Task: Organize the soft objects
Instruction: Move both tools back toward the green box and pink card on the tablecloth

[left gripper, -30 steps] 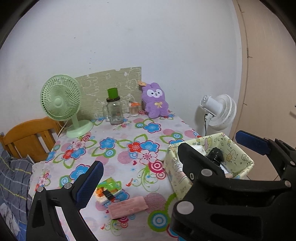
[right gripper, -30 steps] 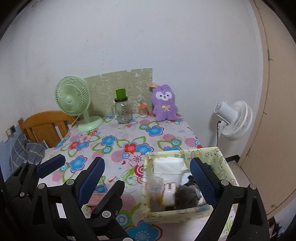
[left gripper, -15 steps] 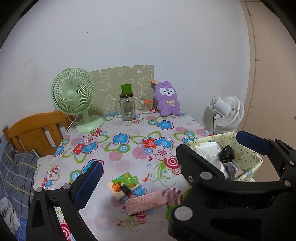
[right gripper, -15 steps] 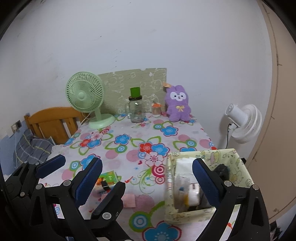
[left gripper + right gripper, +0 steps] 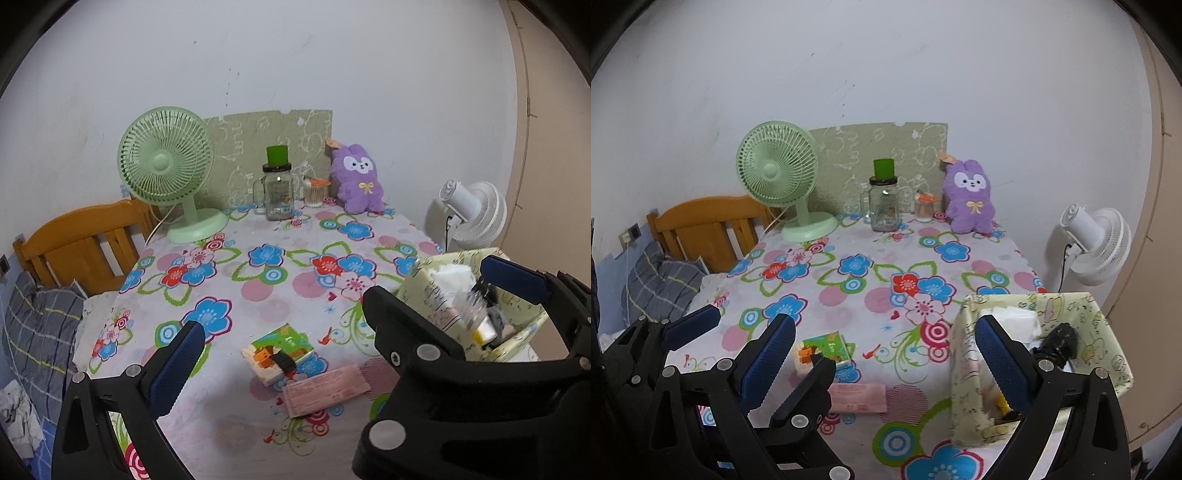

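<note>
A purple plush bunny (image 5: 356, 181) (image 5: 969, 199) sits upright against the wall at the table's far edge. A green and orange tissue pack (image 5: 277, 349) (image 5: 823, 349) and a flat pink packet (image 5: 325, 393) (image 5: 858, 397) lie near the front. A pale green fabric basket (image 5: 524, 332) (image 5: 971, 417) with a white pack, a black item and other bits stands at the right edge. My left gripper (image 5: 295, 332) hangs open above the tissue pack. My right gripper (image 5: 884, 325) is open, between the packs and the basket. The two grippers overlap side by side, holding nothing.
A green desk fan (image 5: 166, 166), a glass jar with a green lid (image 5: 279, 192) and a small orange-lidded jar (image 5: 316, 192) line the back. A white fan (image 5: 1089, 247) stands off the right edge. A wooden headboard (image 5: 81, 247) and plaid pillow (image 5: 40, 325) are at left.
Both grippers have swung left, so the table, bunny and basket have slid right in both views. The packs now sit nearer the middle. Both grippers stay open.
</note>
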A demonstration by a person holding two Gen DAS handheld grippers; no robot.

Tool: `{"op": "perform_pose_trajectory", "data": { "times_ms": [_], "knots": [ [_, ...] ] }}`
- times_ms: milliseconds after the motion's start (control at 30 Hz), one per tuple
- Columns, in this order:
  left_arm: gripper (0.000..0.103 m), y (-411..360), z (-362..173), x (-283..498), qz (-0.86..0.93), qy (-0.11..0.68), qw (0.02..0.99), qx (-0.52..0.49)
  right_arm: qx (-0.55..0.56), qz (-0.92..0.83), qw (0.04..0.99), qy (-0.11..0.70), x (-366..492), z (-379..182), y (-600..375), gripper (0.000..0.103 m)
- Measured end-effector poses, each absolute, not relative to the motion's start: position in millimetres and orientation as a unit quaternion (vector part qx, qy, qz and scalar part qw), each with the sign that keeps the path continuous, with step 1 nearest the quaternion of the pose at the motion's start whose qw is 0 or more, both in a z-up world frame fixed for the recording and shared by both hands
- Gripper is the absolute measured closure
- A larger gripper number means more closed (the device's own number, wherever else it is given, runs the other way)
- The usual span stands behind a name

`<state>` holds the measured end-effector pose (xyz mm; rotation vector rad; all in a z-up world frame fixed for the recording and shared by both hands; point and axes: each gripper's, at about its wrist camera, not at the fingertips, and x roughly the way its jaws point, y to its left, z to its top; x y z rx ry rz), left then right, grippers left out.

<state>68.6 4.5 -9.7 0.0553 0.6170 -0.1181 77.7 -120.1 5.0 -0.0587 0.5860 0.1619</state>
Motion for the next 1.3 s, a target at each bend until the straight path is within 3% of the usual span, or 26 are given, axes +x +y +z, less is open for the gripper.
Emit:
{"op": "perform_pose_trajectory", "data": {
  "times_ms": [800, 1300],
  "knots": [
    [0.001, 37, -69, 108, -0.037, 0.365, 0.930, 0.029, -0.057, 0.093, 0.935, 0.339, 117, -52, -88, 0.005],
    [0.001, 43, -105, 141, -0.036, 0.403, 0.914, 0.024, -0.064, 0.082, 0.915, 0.389, 150, -87, -82, 0.016]
  ]
}}
